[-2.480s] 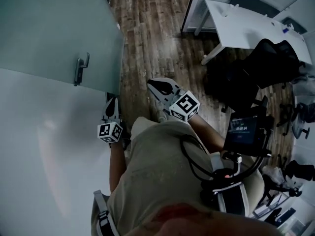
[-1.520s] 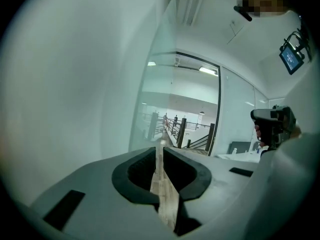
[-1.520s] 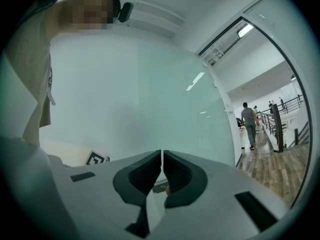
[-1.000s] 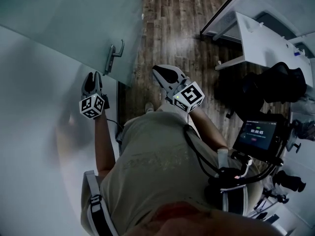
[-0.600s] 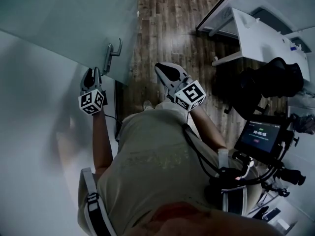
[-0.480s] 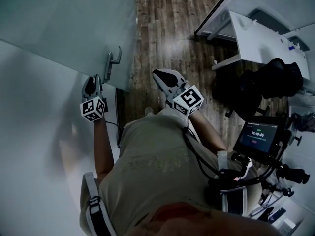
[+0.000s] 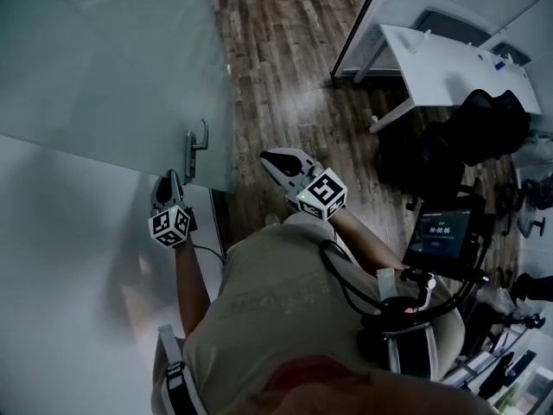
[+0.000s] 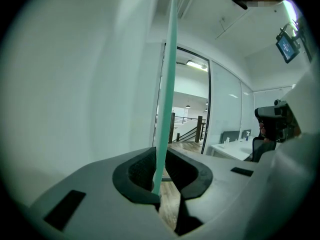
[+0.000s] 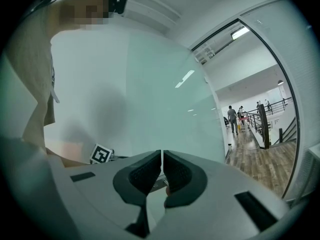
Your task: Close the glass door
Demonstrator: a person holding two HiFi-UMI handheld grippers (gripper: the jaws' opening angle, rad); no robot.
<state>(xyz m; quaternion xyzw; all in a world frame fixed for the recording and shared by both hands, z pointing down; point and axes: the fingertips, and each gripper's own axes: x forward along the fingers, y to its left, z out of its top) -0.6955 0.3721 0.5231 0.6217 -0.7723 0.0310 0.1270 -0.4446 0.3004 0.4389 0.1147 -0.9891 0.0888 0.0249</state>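
Left gripper (image 8: pixel 160 154): its jaws have just been closing and grasp the free edge of the frosted glass door (image 7: pixel 112 59) near its lever handle (image 7: pixel 195 152). The door stands open over the wood floor (image 7: pixel 285 50). Right gripper (image 9: pixel 162 156) – jaws clenched, empty – hangs alongside.

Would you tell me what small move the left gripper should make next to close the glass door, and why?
Probably ease the left gripper sideways to swing the glass door toward shut. Its tongs have just been closing and now seem to pinch the door's edge, with the doorway open beyond; the right gripper is shut, empty.
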